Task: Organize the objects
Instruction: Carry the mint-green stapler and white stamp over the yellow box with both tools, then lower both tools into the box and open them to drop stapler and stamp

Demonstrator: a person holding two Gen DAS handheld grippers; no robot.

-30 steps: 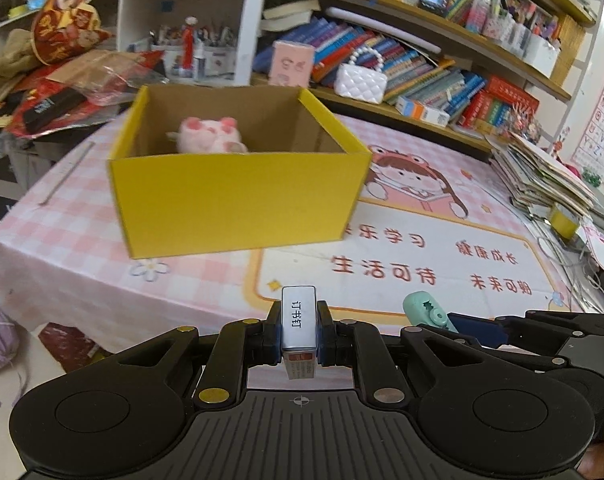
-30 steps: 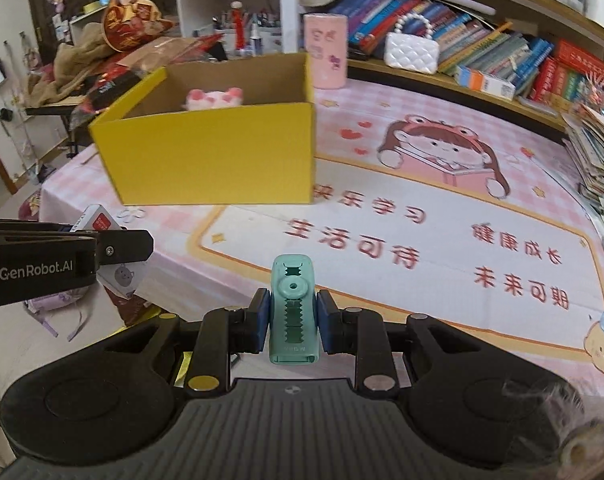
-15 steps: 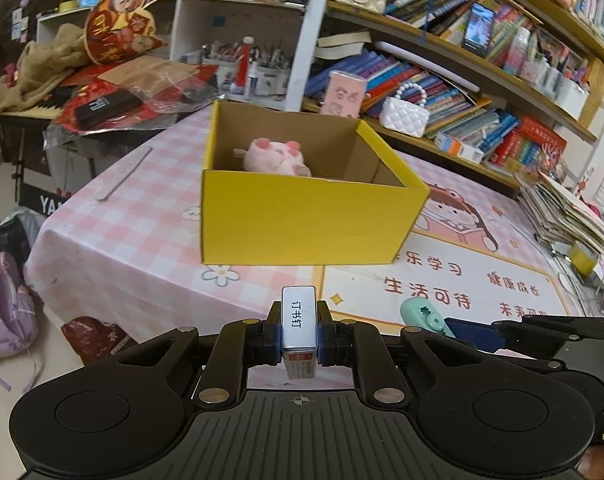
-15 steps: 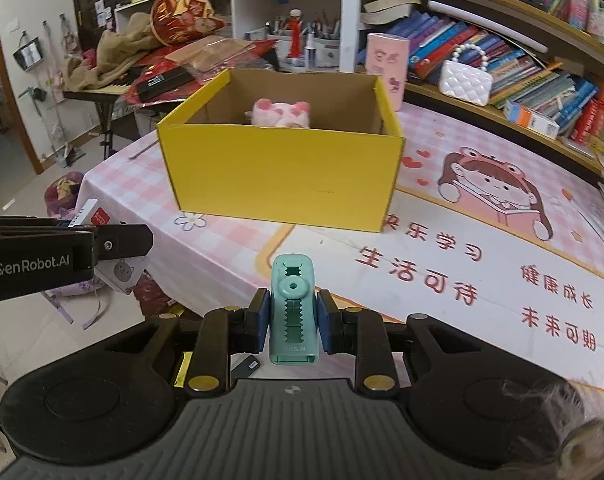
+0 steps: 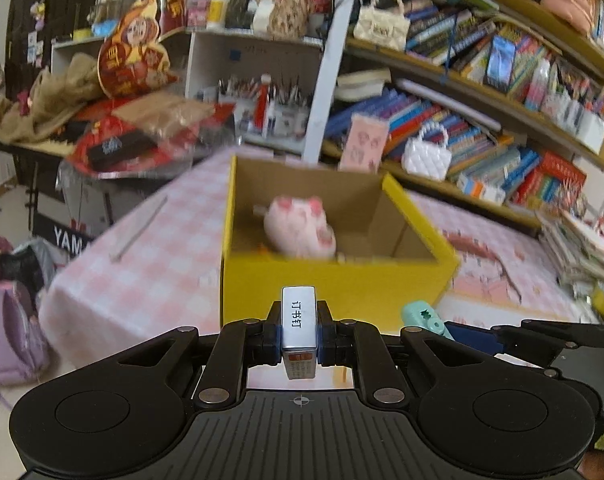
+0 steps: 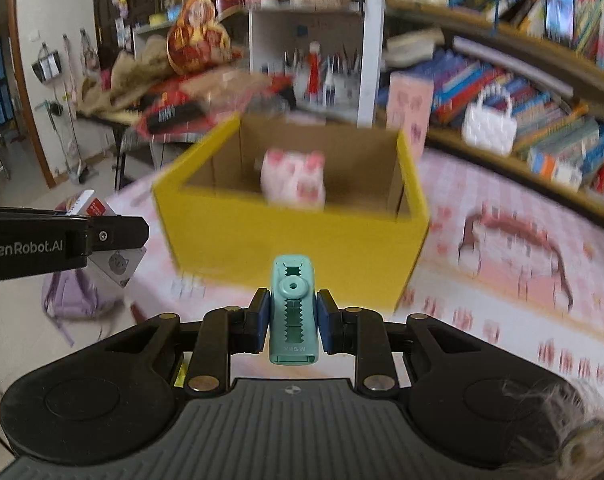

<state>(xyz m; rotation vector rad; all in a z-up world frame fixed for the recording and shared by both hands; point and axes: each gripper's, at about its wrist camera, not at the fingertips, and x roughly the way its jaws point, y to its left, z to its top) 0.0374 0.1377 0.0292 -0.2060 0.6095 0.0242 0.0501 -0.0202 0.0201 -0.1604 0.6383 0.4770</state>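
Note:
An open yellow cardboard box [image 5: 334,280] stands on the pink checked table [image 5: 149,264], with a pink plush pig [image 5: 299,226] inside. My left gripper [image 5: 298,326] is shut on a small silver staple box [image 5: 298,316], just short of the box's near wall. My right gripper [image 6: 293,320] is shut on a teal correction-tape dispenser [image 6: 293,308], also in front of the yellow box [image 6: 293,236], where the plush pig [image 6: 293,178] shows inside. The left gripper's finger [image 6: 61,240] and its staple box [image 6: 89,208] show at the left of the right wrist view.
Bookshelves full of books [image 5: 482,120] run behind the table. A pink card box [image 5: 364,144] and a white handbag [image 5: 426,156] stand behind the yellow box. A paper stack [image 5: 582,244] lies at the right. A purple backpack [image 5: 5,320] lies on the floor at left.
Both grippers have risen and moved toward the yellow box, so I look down into it more. Each still holds its object.

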